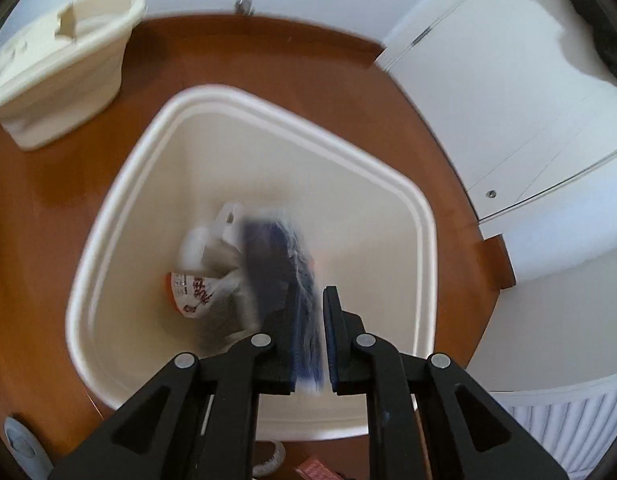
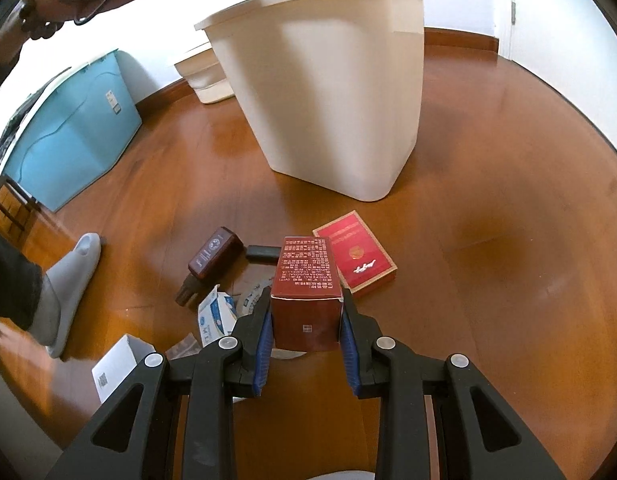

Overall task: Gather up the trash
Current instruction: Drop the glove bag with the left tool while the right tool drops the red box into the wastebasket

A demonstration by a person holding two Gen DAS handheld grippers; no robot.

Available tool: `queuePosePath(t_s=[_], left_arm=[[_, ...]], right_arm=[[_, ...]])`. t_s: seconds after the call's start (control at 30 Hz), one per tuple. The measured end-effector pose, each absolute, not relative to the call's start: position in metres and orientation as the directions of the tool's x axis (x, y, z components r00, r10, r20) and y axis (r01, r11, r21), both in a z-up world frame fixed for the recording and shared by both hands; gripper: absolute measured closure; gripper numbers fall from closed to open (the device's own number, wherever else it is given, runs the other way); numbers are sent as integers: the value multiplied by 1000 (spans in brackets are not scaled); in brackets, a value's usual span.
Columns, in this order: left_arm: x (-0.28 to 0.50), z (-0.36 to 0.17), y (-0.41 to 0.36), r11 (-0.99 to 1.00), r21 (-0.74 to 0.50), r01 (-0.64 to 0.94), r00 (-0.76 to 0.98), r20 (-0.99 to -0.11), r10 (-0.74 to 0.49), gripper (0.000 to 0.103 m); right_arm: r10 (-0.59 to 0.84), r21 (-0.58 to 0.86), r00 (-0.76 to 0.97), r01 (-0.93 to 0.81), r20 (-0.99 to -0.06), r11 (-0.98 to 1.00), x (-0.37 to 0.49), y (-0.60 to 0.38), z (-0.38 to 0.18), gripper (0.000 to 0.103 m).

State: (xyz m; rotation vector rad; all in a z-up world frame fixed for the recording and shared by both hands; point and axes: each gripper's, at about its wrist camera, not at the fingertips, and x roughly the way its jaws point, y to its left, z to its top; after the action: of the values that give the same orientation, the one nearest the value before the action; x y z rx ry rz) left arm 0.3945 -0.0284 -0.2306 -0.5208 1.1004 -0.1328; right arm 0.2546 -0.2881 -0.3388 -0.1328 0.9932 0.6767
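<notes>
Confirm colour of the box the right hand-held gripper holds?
Dark red box, clearest in the right wrist view.

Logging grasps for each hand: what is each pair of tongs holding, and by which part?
Right tongs: dark red carton, clamped across its near end. Left tongs: blurred blue packet between them; grip cannot be told.

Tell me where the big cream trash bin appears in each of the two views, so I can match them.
Left wrist view: the trash bin fills the centre, seen from above, its open mouth directly under the left tongs.
Right wrist view: the same bin stands on the floor at upper centre, seen from the side, beyond the right tongs.
Shared landmark: the smaller cream bin beside it.
</notes>
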Motion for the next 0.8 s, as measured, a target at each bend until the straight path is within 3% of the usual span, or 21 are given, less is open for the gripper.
queuePosePath(t_s=[0.17, 0.43, 0.7, 0.8], left_arm=[[363, -195, -22, 904, -423, -66, 558, -766, -318, 93], [305, -173, 19, 871, -468, -151, 649, -711, -270, 93], [247, -224, 31, 847, -447, -289, 594, -777, -207, 93], [228, -275, 41, 825, -389, -411, 481, -861, -166, 93]], right_arm=[[463, 192, 399, -557, -791, 808, 262, -298, -325, 73], [468, 162, 517, -529, -717, 833, 285, -321, -267, 73], [545, 132, 669, -565, -505, 815, 340, -312, -143, 73], [546, 124, 650, -577, -528, 807, 381, -282, -129, 73]])
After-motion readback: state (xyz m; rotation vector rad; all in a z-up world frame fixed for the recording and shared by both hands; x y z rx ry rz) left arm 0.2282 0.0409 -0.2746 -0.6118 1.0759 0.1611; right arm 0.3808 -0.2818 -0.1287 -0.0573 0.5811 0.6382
